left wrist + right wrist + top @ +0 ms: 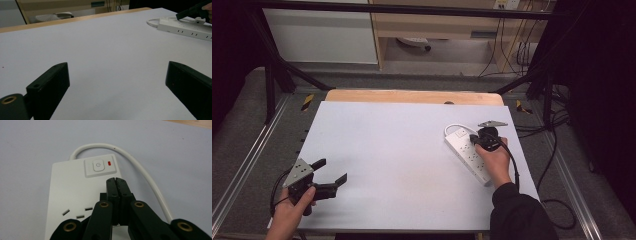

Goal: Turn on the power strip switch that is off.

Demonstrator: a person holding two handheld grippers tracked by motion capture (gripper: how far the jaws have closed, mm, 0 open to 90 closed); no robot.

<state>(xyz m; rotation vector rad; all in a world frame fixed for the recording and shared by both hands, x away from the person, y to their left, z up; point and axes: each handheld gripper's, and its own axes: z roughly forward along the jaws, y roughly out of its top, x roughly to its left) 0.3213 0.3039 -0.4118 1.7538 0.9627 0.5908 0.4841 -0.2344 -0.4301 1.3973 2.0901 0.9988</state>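
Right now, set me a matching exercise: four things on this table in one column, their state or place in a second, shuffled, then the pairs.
Column one:
1. left gripper
2. right gripper
3. power strip
4. indicator light

Column two:
A. glowing red beside the power button
B. fingers shut, tips just short of the button
C. fingers wide apart over bare table
D. lying on the right side of the table

Pairs: 1-C, 2-B, 3-D, 4-A
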